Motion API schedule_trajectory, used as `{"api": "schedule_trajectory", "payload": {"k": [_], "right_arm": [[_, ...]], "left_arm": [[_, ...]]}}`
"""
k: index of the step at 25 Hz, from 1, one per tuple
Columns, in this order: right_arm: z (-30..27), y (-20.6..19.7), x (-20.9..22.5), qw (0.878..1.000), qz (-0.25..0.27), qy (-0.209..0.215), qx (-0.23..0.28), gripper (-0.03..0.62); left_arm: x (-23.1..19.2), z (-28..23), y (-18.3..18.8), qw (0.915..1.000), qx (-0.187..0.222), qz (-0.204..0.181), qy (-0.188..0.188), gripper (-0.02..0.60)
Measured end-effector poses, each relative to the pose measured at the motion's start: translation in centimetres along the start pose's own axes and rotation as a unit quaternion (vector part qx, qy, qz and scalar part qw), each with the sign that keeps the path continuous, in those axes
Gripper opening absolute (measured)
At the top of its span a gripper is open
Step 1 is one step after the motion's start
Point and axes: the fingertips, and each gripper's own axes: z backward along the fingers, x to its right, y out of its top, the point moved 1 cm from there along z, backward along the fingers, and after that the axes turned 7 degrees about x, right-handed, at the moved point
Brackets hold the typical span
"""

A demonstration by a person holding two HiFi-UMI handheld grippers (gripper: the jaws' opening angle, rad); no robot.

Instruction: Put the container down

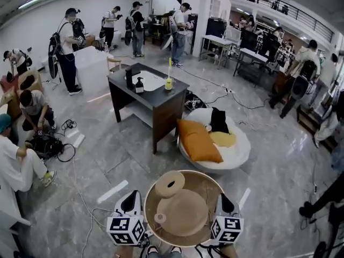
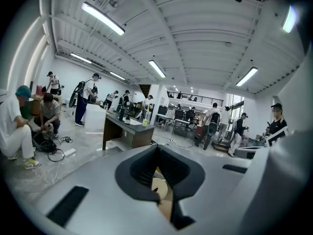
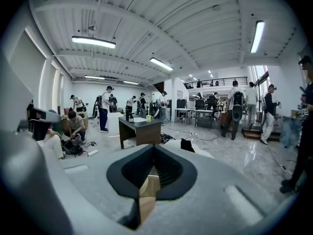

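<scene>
I pinch the container (image 1: 210, 183) by its rim: left gripper (image 1: 138, 220) at nine o'clock, right gripper (image 1: 219, 220) at three; stiff, probably light.

Head view: the container (image 1: 207, 188) rim covers the tips of the left gripper (image 2: 164, 192) and right gripper (image 3: 145, 192). Their own views only catch a tan sliver of it between the jaws. Shoes (image 1: 153, 250) are cut off at the bottom edge.

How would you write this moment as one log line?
phase: holding | left gripper: shut on container | right gripper: shut on container | container: held over floor, not yet down
</scene>
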Motion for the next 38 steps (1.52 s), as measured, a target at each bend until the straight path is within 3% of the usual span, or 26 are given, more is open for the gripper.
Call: {"api": "schedule_trajectory", "payload": {"k": [10, 38], "right_arm": [[2.9, 2.7, 1.5, 1.000, 0.017, -0.017, 0.018, 0.006], [5.7, 2.2, 1.2, 0.998, 0.063, -0.009, -0.021, 0.005]], "left_arm": [[2.4, -0.5, 4.0, 0.9981, 0.040, -0.036, -0.029, -0.008], [4.1, 2.2, 2.4, 0.9986, 0.024, -0.038, -0.029, -0.008]]}}
